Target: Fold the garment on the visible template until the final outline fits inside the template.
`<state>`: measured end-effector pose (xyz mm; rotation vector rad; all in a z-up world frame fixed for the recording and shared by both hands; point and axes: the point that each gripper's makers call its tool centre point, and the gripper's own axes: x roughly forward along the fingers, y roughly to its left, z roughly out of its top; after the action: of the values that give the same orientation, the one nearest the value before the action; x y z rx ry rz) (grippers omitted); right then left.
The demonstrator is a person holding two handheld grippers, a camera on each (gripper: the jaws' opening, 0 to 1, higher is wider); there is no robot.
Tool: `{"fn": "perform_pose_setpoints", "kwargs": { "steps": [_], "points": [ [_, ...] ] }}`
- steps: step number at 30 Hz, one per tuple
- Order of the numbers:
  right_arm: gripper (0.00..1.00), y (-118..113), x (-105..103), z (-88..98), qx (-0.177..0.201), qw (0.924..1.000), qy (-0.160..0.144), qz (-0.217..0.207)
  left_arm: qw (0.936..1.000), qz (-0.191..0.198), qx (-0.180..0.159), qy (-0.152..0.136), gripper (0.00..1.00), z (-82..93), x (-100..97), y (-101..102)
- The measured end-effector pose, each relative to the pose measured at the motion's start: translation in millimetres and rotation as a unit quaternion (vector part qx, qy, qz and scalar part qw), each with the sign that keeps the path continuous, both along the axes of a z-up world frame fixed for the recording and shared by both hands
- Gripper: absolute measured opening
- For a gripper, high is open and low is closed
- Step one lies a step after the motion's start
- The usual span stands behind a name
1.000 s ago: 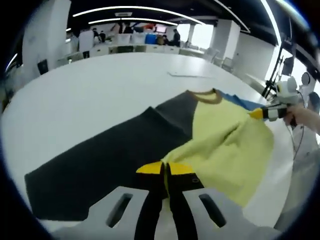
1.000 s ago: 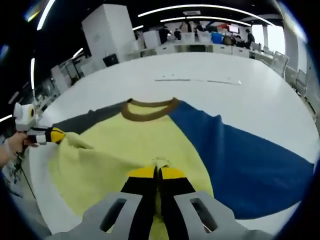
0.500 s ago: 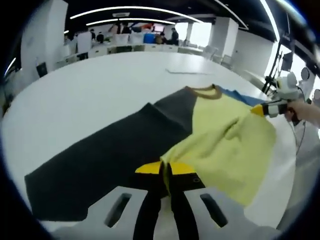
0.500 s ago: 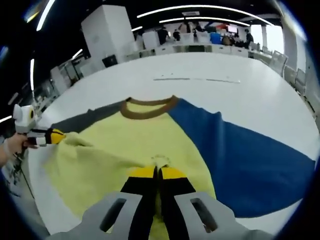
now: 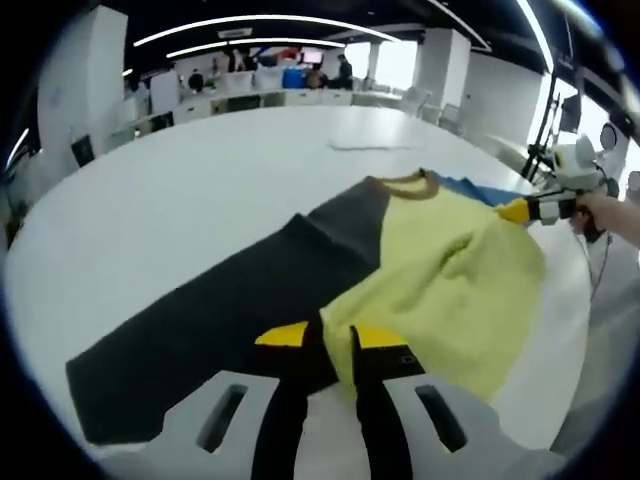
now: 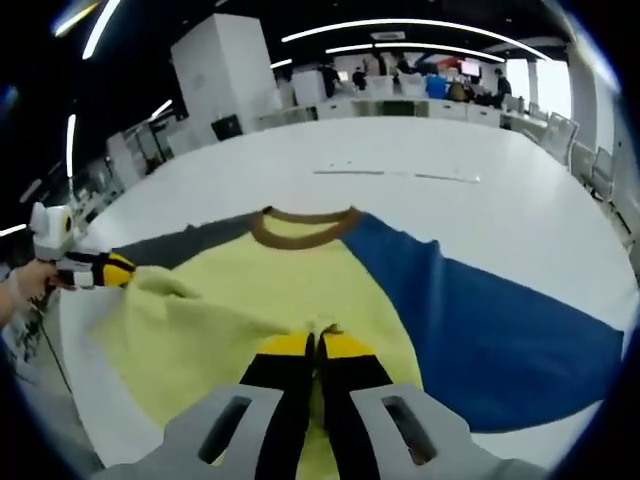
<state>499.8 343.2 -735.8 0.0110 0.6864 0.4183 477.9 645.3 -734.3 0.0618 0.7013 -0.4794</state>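
Both your grippers stay clamped on the garment's (image 6: 290, 290) yellow hem: left gripper (image 5: 328, 345) at one corner, right gripper (image 6: 316, 352) at the other. Over the last second you've lifted it slightly; grey sleeve (image 5: 210, 320) and blue sleeve (image 6: 480, 320) still lie spread across the white table (image 5: 200, 180), so folding has barely begun.

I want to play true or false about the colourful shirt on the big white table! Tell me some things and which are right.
1. The shirt has a yellow middle, one blue sleeve and one dark grey sleeve. True.
2. The collar is bright red. False: it is brown.
3. Both grippers pinch the shirt's yellow part: left gripper, right gripper. True.
4. The shirt is folded into a neat small square. False: both sleeves lie spread wide on the table.
5. The blue sleeve hangs off the table. False: it lies flat on it.
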Motion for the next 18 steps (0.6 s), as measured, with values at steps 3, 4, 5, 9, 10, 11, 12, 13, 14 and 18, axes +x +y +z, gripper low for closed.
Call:
{"fn": "perform_pose_setpoints", "kwargs": {
  "steps": [3, 4, 5, 9, 10, 11, 12, 13, 14, 18],
  "points": [
    [0.05, -2, 0, 3.7, -0.002, 1.0000, -0.005, 0.000, 0.9999, 0.000, 0.005, -0.012, 0.22, 8.6, 2.0, 0],
    [0.06, -2, -1, 5.7, -0.002, 1.0000, -0.006, 0.002, 0.9999, 0.000, 0.004, -0.014, 0.22, 11.7, 2.2, 1],
    [0.07, -2, -2, 7.6, -0.002, 1.0000, -0.007, 0.004, 0.9999, -0.002, 0.003, -0.016, 0.22, 14.2, 2.0, 1],
    [0.11, -2, -3, 19.1, -0.004, 0.9997, -0.022, 0.008, 0.9996, -0.010, 0.007, -0.025, 0.26, 24.7, 0.2, 0],
    [0.12, -2, -3, 22.8, -0.005, 0.9996, -0.027, 0.010, 0.9995, -0.013, 0.008, -0.028, 0.28, 27.8, -0.4, 0],
    [0.13, -3, -3, 24.4, -0.006, 0.9995, -0.029, 0.011, 0.9994, -0.014, 0.008, -0.029, 0.29, 29.3, -0.5, 0],
    [0.15, -3, -4, 25.9, -0.008, 0.9994, -0.030, 0.013, 0.9993, -0.015, 0.009, -0.032, 0.30, 31.1, -0.6, 0],
    [0.17, -3, -5, 27.7, -0.008, 0.9994, -0.032, 0.015, 0.9993, -0.014, 0.009, -0.034, 0.31, 32.7, -0.8, 0],
    [0.18, -3, -6, 29.1, -0.009, 0.9993, -0.032, 0.016, 0.9993, -0.015, 0.009, -0.035, 0.32, 34.7, -1.5, 1],
    [0.25, -5, -8, 40.6, -0.017, 0.9983, -0.052, 0.021, 0.9991, -0.017, 0.013, -0.038, 0.36, 40.4, -4.9, 2]
  ]
}}
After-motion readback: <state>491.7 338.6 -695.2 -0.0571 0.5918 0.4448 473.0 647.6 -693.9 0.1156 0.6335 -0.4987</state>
